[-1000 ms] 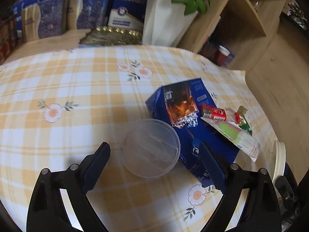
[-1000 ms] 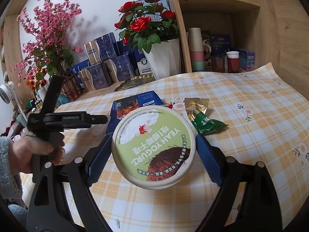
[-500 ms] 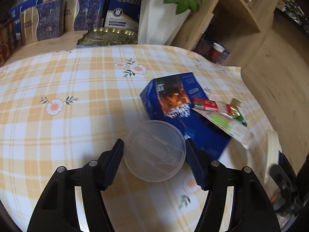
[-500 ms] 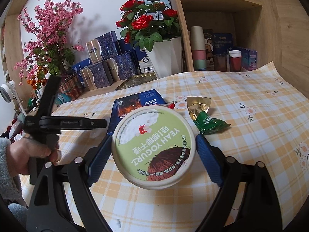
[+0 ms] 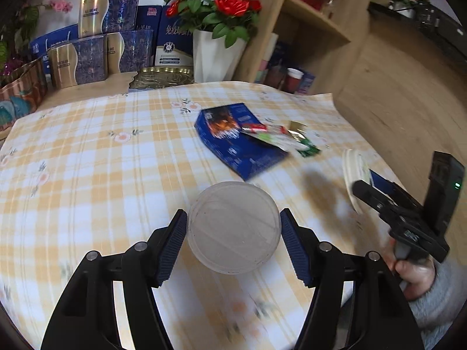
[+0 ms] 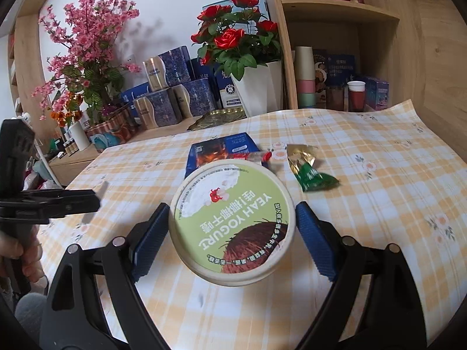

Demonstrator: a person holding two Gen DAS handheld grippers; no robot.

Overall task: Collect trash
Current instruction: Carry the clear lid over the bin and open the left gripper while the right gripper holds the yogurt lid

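Your left tongs (image 5: 233, 233) grip the clear plastic lid (image 5: 233, 227), lifted off the worktop (image 5: 87, 157); a second ago they straddled it wide open. Your right tongs (image 6: 232, 227) clamp the yogurt tub (image 6: 232, 221). The blue box (image 5: 233, 140) and wrappers (image 5: 294, 140) remain.

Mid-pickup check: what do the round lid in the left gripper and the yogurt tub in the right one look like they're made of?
Round lid: looks like thin translucent plastic, cloudy matte; the checked tablecloth shows faintly through it.
Yogurt tub: probably coated paperboard, with a printed green-and-white top and a cream rolled rim; plastic can't be ruled out.
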